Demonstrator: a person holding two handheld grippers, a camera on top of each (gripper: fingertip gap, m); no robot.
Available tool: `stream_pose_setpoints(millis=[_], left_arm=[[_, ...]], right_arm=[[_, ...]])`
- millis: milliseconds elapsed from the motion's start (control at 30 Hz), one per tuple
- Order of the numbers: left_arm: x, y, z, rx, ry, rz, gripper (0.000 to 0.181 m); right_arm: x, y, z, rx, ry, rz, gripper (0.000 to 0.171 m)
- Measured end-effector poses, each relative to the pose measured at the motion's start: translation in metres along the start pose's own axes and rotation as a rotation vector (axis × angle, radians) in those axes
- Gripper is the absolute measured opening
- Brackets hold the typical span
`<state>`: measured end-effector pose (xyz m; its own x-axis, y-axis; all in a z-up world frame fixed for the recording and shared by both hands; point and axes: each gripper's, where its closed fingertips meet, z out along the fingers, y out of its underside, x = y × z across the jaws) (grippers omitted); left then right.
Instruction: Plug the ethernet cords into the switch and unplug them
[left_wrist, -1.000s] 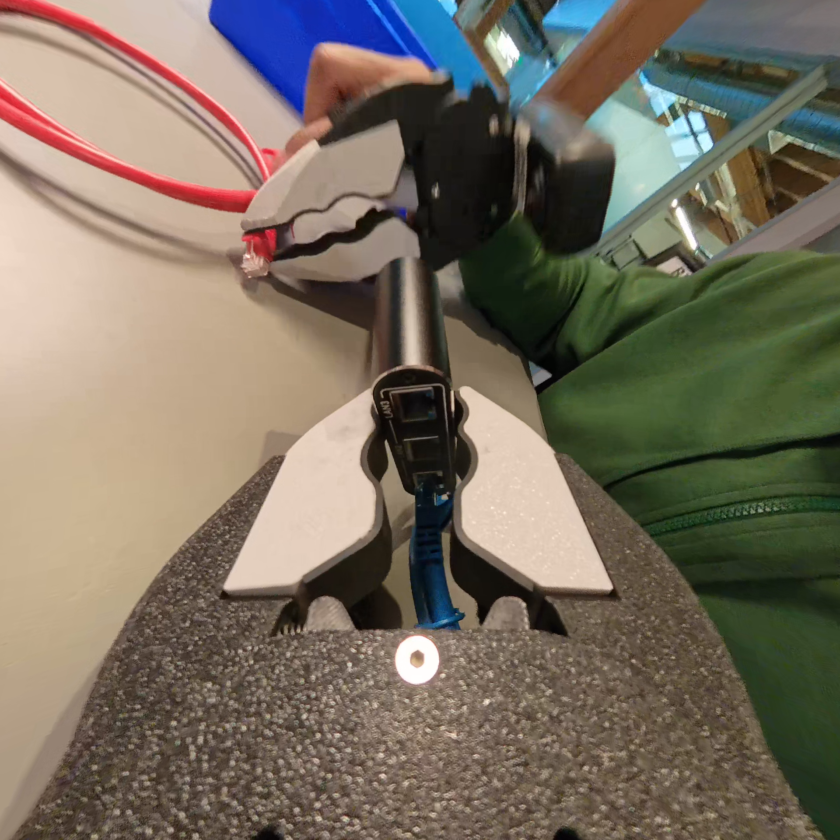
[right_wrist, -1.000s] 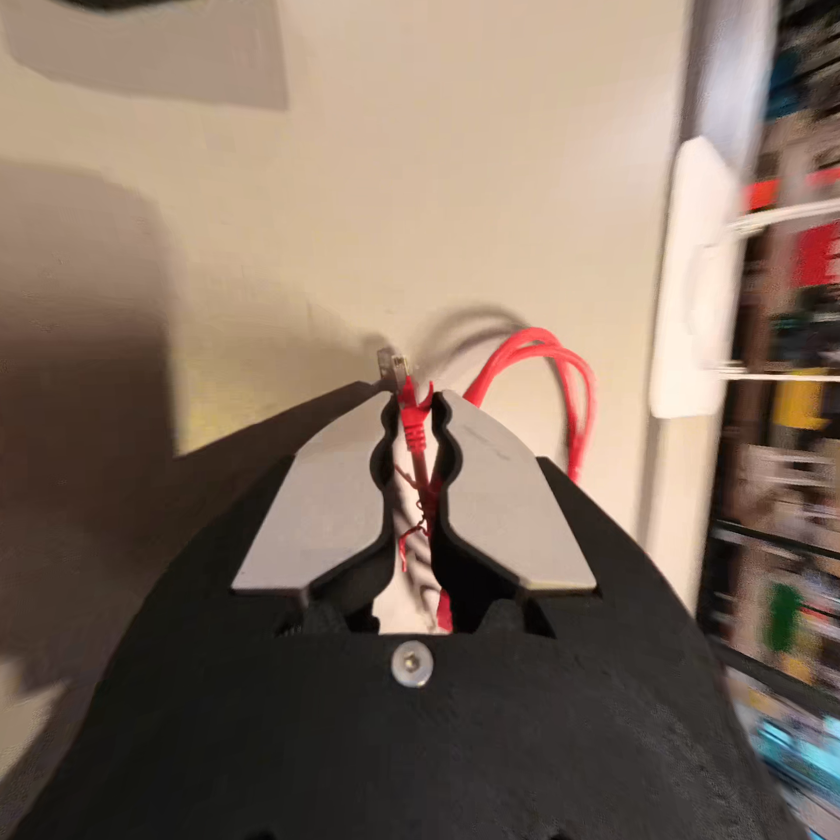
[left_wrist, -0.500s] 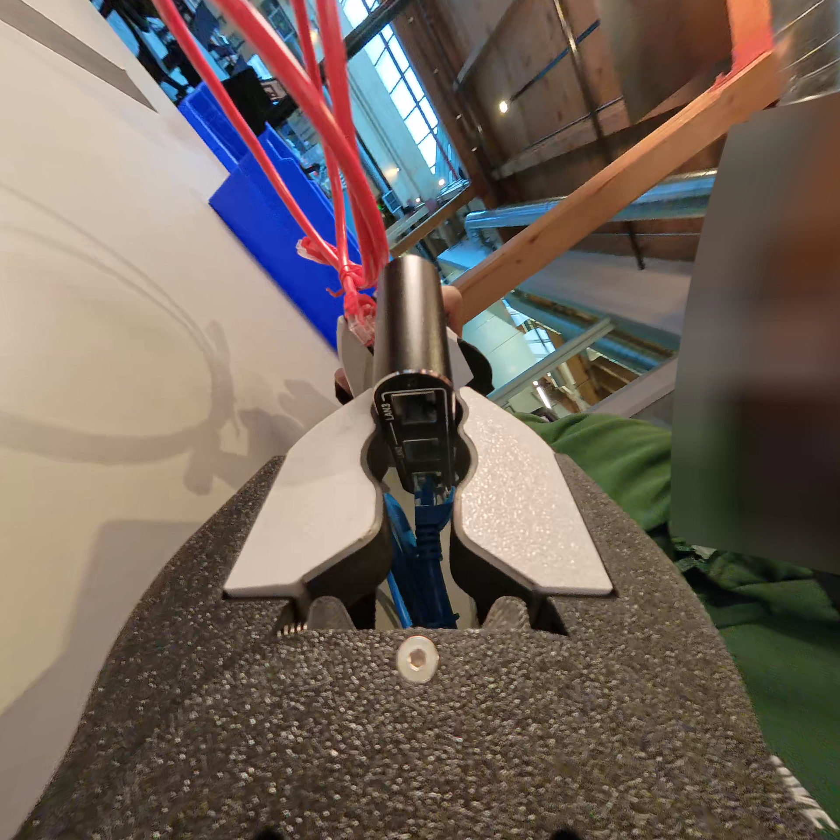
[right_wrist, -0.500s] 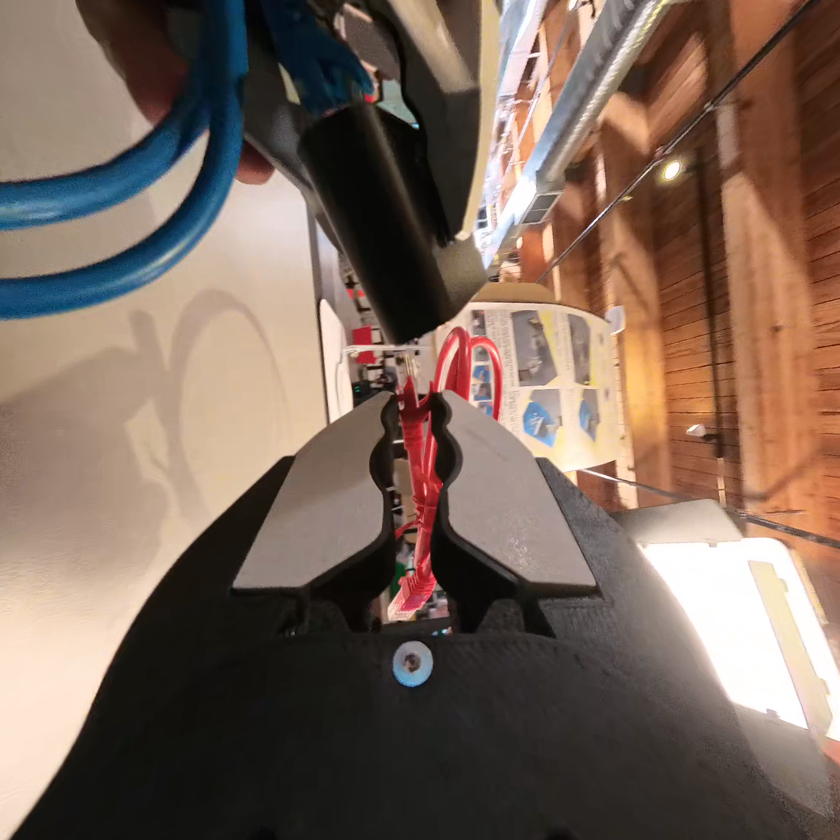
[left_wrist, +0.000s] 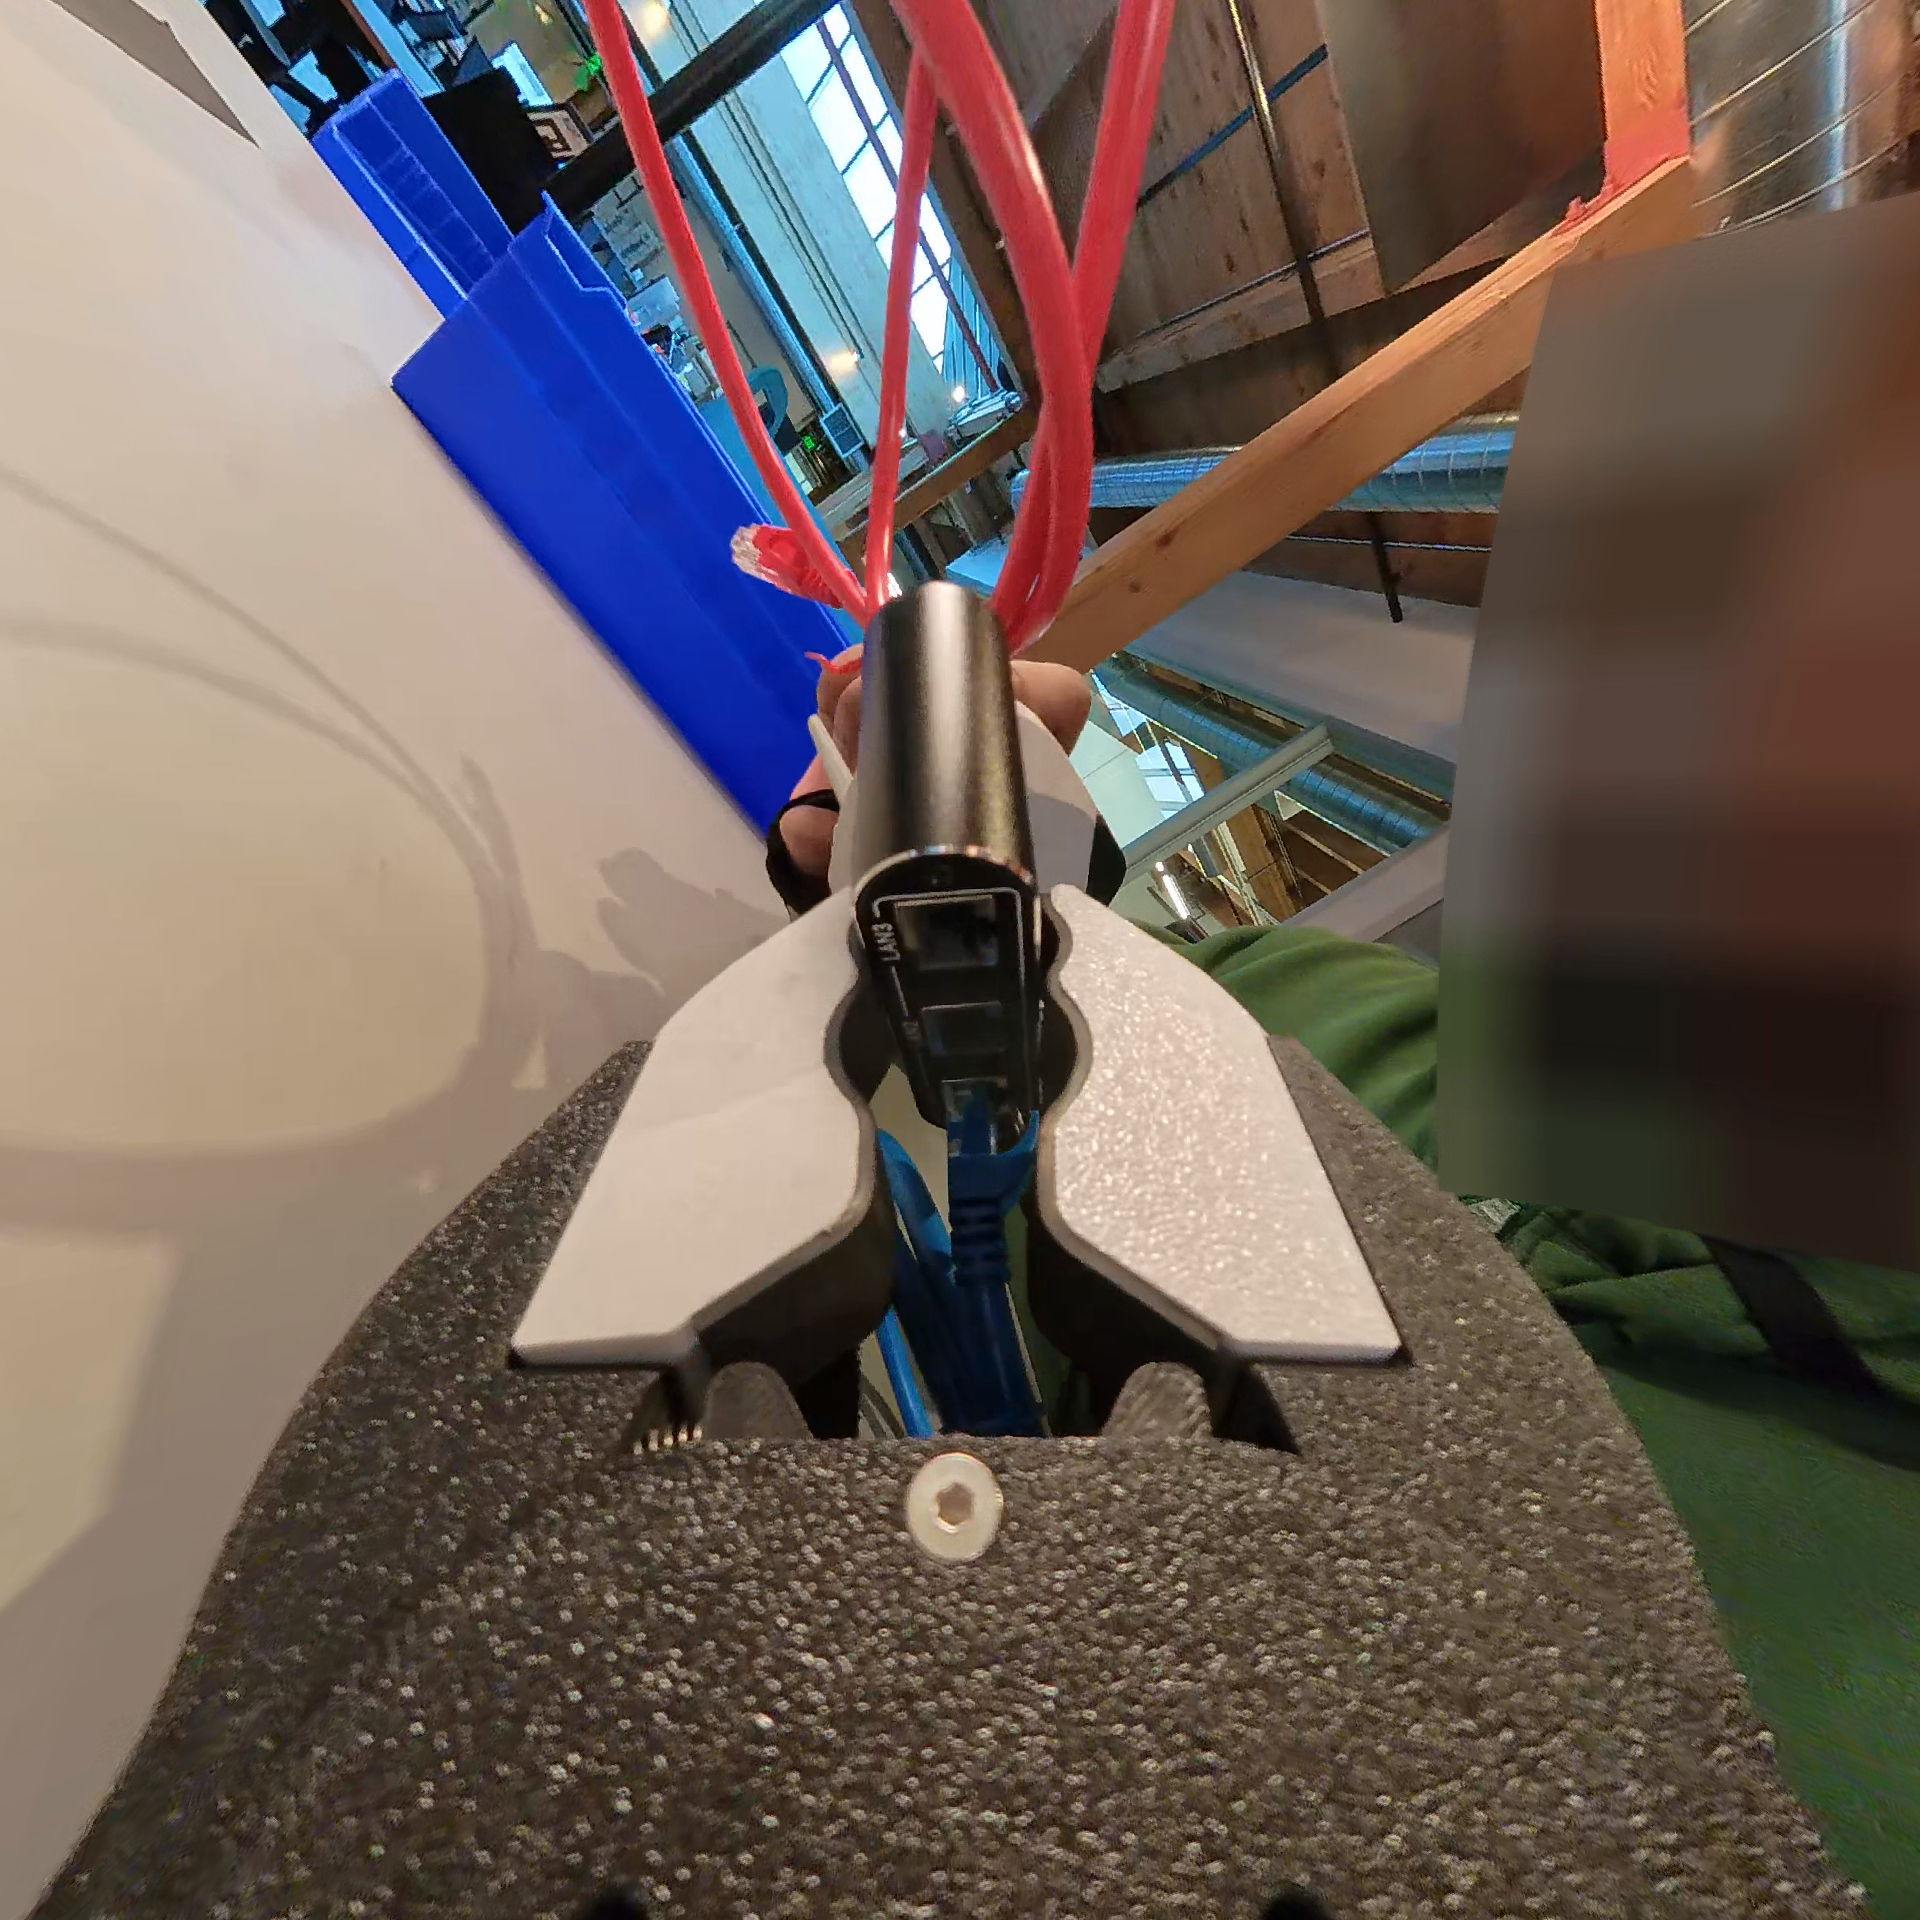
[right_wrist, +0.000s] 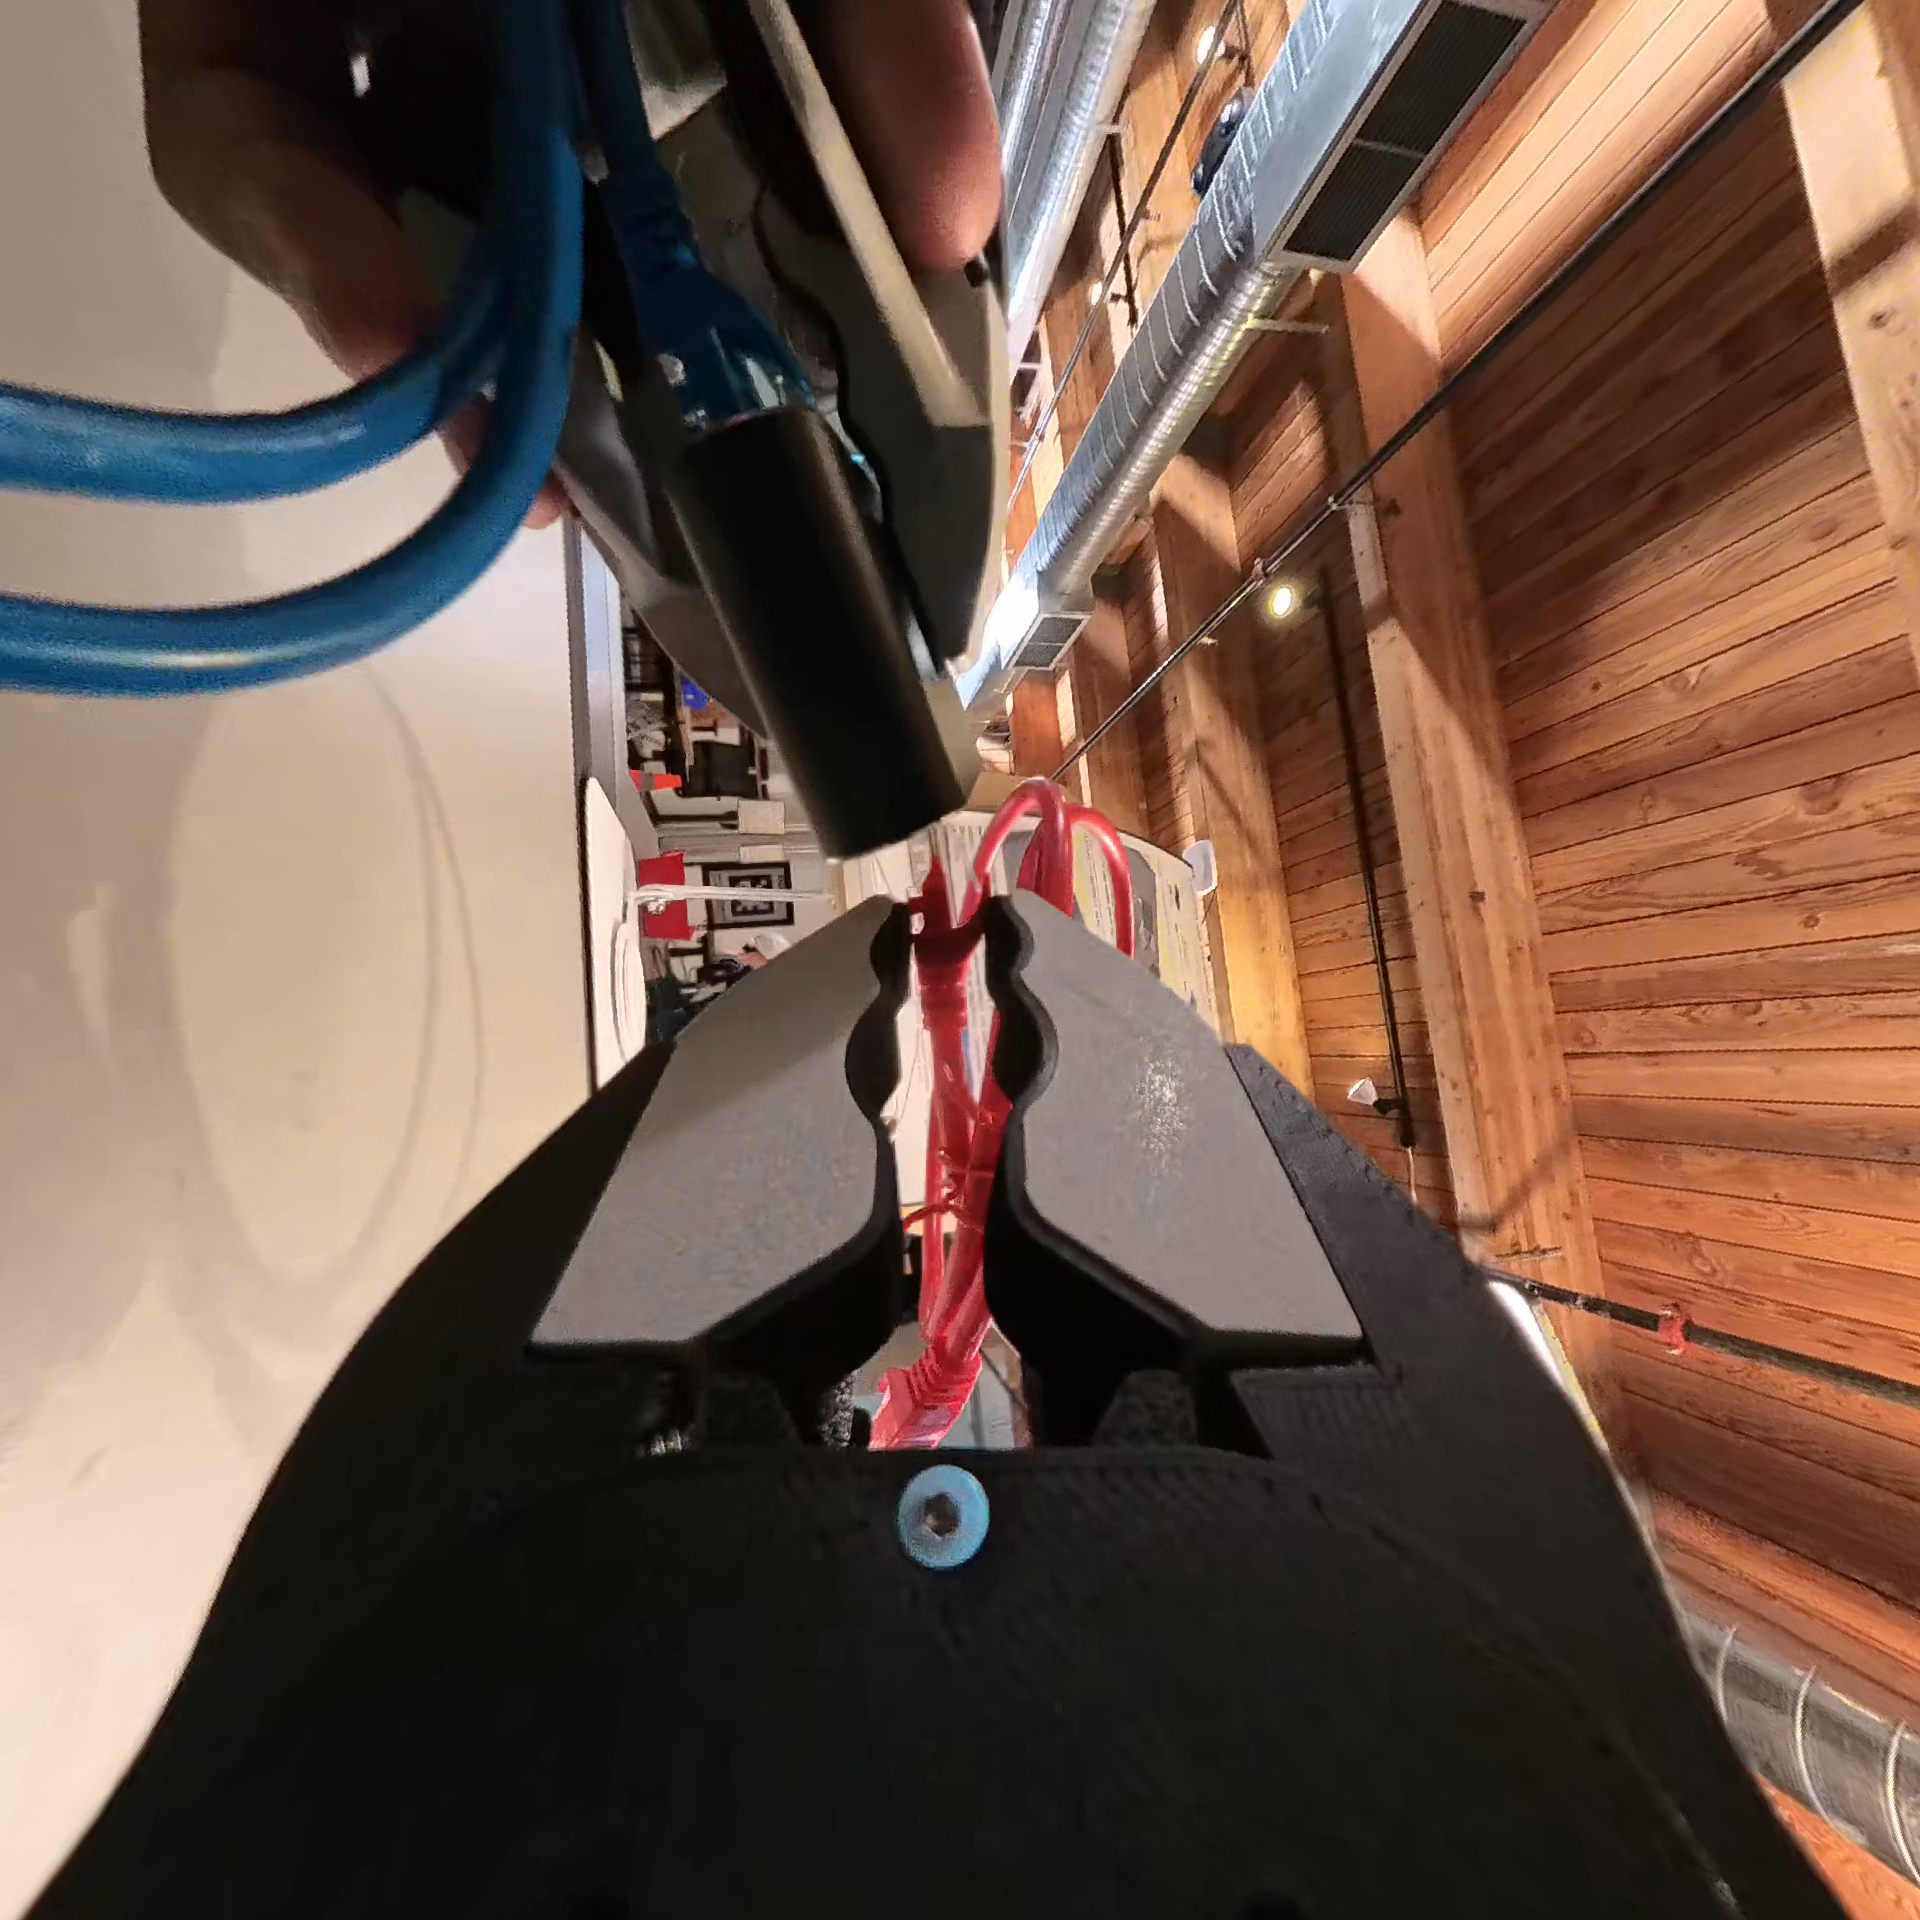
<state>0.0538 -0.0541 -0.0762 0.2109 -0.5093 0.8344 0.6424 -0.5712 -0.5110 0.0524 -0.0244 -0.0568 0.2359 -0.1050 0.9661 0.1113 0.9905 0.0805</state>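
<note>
My left gripper (left_wrist: 951, 935) is shut on the black switch (left_wrist: 940, 748) and holds it up in the air. A blue ethernet cord (left_wrist: 977, 1184) is plugged into its lowest port; the two ports above are empty. My right gripper (right_wrist: 943, 914) is shut on the red ethernet cord (right_wrist: 951, 1049) just behind its plug, whose tip sits just below the far end of the switch (right_wrist: 831, 644). In the left wrist view the red cord (left_wrist: 1039, 312) loops behind the switch, its other plug (left_wrist: 774, 556) hanging free. The blue cord (right_wrist: 312, 468) loops off to the left.
A pale table surface (left_wrist: 208, 727) fills the left of the left wrist view, with a blue bin (left_wrist: 582, 436) at its far edge. A person's green sleeve (left_wrist: 1558, 1403) is at the right. A wooden wall (right_wrist: 1558, 727) is behind in the right wrist view. Both grippers' tips are close together, under 4 cm apart.
Both grippers have lifted off the table and turned toward each other. The red plug has come up close to the switch's far end. The grips have not changed.
</note>
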Motion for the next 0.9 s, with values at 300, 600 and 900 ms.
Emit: stream_pose_setpoints(millis=[300, 600, 900], left_arm=[[-0.002, 0.006, 0.000, -0.039, -0.012, -0.032, 0.026], [-0.002, 0.009, 0.000, -0.064, -0.014, -0.028, 0.026], [-0.003, 0.015, 0.002, -0.104, -0.019, -0.042, 0.027]], right_arm=[[-0.005, -0.002, -0.003, 0.054, -0.012, -0.042, 0.014], [-0.005, -0.005, -0.007, 0.094, -0.003, -0.064, 0.013], [-0.009, -0.012, -0.011, 0.146, -0.013, -0.085, 0.014]])
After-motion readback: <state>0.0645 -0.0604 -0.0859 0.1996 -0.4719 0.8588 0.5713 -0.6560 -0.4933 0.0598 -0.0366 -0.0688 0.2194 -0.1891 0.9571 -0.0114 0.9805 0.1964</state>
